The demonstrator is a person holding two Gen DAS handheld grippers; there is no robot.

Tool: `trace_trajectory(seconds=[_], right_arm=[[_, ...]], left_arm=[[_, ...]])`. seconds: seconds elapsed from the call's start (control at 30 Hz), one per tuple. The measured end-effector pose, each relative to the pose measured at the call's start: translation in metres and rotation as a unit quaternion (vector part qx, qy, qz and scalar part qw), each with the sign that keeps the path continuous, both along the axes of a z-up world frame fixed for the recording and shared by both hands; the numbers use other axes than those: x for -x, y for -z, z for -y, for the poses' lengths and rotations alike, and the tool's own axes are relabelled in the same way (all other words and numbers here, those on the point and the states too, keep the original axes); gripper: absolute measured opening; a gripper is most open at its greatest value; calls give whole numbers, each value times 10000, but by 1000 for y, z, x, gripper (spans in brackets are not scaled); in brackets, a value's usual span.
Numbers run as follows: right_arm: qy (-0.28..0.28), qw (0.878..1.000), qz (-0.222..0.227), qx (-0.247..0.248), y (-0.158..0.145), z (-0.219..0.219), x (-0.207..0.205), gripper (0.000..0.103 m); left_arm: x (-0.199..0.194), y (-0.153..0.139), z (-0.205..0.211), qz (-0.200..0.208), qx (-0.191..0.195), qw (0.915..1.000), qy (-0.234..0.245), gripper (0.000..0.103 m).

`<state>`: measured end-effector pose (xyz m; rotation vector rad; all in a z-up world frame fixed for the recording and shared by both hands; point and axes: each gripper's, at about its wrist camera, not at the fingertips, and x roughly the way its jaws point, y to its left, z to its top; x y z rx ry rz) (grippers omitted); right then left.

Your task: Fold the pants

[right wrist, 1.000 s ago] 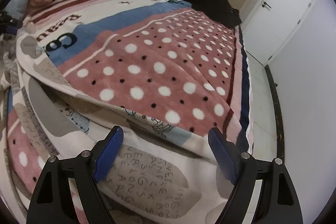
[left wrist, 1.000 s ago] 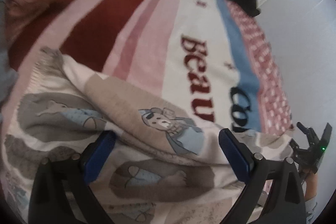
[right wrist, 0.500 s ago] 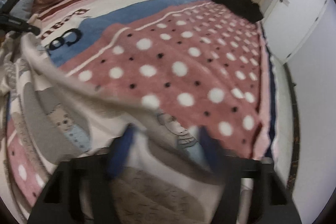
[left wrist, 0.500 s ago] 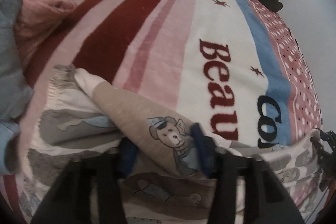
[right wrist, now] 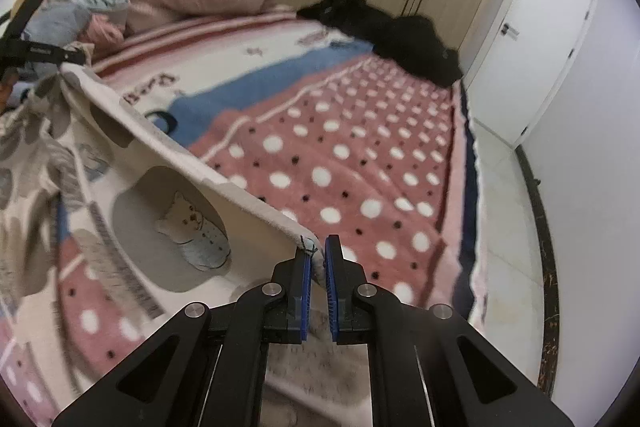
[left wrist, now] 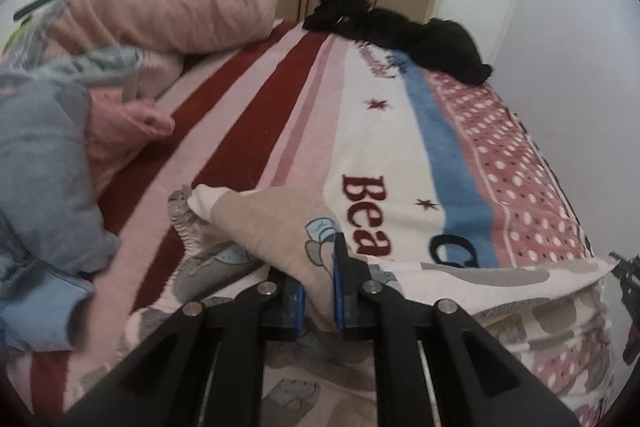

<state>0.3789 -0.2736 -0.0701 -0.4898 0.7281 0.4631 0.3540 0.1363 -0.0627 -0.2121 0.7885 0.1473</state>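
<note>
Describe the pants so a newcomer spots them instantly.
Start at the bed's striped, polka-dot blanket. At its near end, the pants hang stretched between the left gripper and right gripper. Only they are cream with grey patches and cartoon bears.

Your room light is even and soft, no glare; fisheye bends the edges, dark vignette corners, left side smeared with motion blur.

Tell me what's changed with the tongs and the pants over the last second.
Both tongs were open over the pants; now the left tongs and right tongs have shut on the pants, each on an end of one edge, and lifted it taut off the bed. The black clothes and pink pillow lie as before.
</note>
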Motion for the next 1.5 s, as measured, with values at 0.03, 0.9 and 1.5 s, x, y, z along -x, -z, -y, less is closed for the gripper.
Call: trace_trajectory(seconds=[0.03, 0.9, 1.5], right_arm=[[14, 10000, 68, -55, -6, 3, 8, 2], [-159, 9996, -28, -249, -27, 15, 150, 2], [64, 9961, -849, -225, 33, 29, 205, 8]], left_arm=[[8, -6, 1, 95, -55, 9999, 63, 9], [147, -14, -9, -100, 47, 9937, 1119, 11], [208, 44, -59, -195, 761, 9966, 257, 74]])
